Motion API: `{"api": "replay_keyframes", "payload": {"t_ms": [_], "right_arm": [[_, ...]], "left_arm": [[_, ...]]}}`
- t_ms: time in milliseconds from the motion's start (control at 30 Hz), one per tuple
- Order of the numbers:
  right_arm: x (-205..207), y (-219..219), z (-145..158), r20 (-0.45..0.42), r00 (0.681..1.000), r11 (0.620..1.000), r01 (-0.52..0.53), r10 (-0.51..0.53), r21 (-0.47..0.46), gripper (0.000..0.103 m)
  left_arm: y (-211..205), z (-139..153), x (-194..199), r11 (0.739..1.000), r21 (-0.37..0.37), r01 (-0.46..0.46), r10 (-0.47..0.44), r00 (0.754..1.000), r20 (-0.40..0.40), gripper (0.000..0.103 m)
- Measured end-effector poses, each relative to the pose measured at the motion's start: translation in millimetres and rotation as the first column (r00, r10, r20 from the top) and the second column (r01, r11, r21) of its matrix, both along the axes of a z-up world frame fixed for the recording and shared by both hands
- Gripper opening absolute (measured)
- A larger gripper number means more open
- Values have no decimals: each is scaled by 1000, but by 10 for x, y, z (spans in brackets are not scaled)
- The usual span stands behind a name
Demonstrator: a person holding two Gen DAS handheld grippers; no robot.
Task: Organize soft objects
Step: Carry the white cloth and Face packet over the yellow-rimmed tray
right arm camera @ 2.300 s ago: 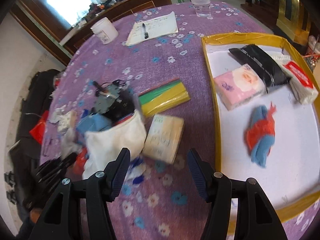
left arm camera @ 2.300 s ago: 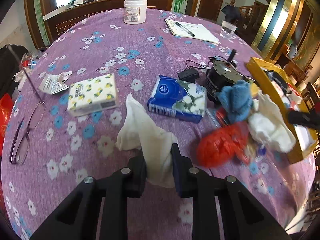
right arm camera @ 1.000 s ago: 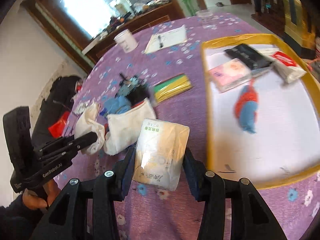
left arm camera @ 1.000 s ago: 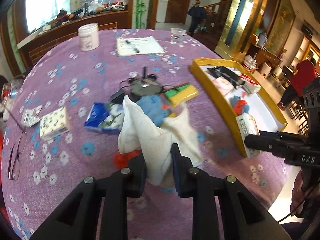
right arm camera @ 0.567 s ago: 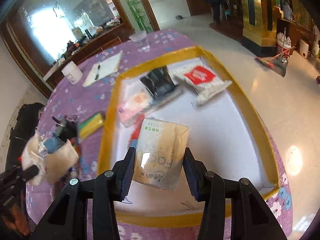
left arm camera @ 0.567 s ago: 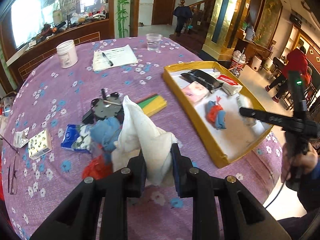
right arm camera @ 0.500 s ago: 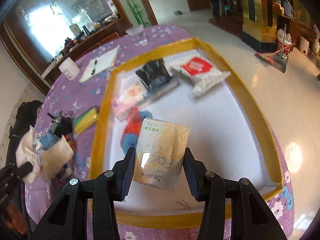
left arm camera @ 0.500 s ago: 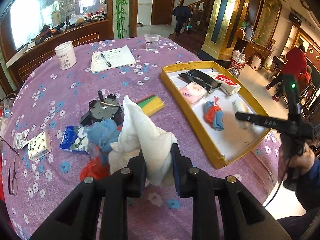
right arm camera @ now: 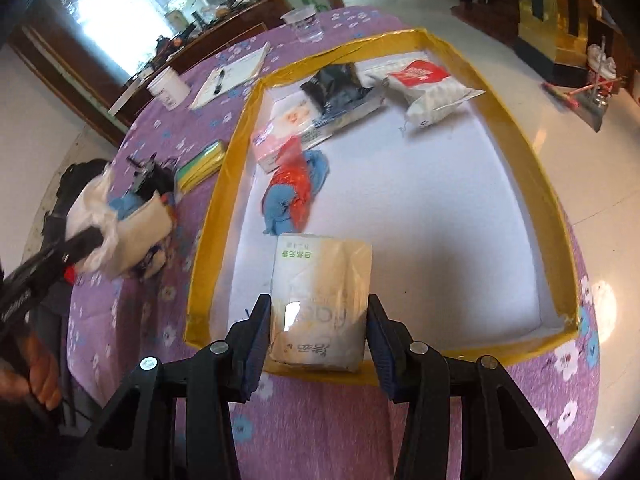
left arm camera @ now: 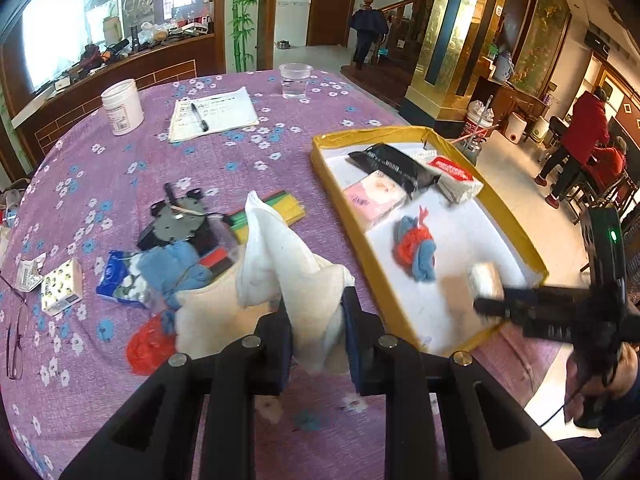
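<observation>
My left gripper is shut on a white cloth and holds it above the purple flowered table. My right gripper is shut on a beige tissue pack, held over the near edge of the yellow-rimmed white tray; the pack and right gripper also show in the left wrist view. The tray holds a pink tissue pack, a black packet, a red-labelled white pack and a blue and red cloth.
On the table left of the tray lie a blue cloth, a blue tissue pack, a red bag, a motor part, a green-yellow pack, a small yellow-patterned pack, glasses, a notepad, a white jar and a cup.
My right gripper has carried the tissue pack lower and nearer, to the tray's near edge. My left gripper with the cloth has barely moved.
</observation>
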State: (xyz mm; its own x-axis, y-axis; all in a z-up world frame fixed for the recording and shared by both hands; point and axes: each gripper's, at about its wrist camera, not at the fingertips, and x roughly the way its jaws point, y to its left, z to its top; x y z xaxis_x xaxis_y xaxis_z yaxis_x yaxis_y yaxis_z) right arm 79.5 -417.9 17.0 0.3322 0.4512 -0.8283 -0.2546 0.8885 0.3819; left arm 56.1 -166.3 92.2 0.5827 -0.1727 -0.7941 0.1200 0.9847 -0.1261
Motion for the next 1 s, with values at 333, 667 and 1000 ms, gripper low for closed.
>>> {"api": "replay_keyframes", "payload": {"t_ms": [333, 667, 1000], "right_arm": [[-2, -367, 124, 23, 998, 990, -64, 61, 130, 49], [116, -451, 380, 63, 998, 984, 0, -12, 181, 49], [-32, -291, 637, 98, 991, 989, 79, -92, 127, 49]], "left_arm": [[-487, -13, 17, 1000, -3, -14, 14, 1000, -20, 22], [-549, 33, -90, 1000, -3, 22, -22, 1000, -11, 22], [-357, 46, -31, 990, -88, 113, -109, 993, 49, 22]]}}
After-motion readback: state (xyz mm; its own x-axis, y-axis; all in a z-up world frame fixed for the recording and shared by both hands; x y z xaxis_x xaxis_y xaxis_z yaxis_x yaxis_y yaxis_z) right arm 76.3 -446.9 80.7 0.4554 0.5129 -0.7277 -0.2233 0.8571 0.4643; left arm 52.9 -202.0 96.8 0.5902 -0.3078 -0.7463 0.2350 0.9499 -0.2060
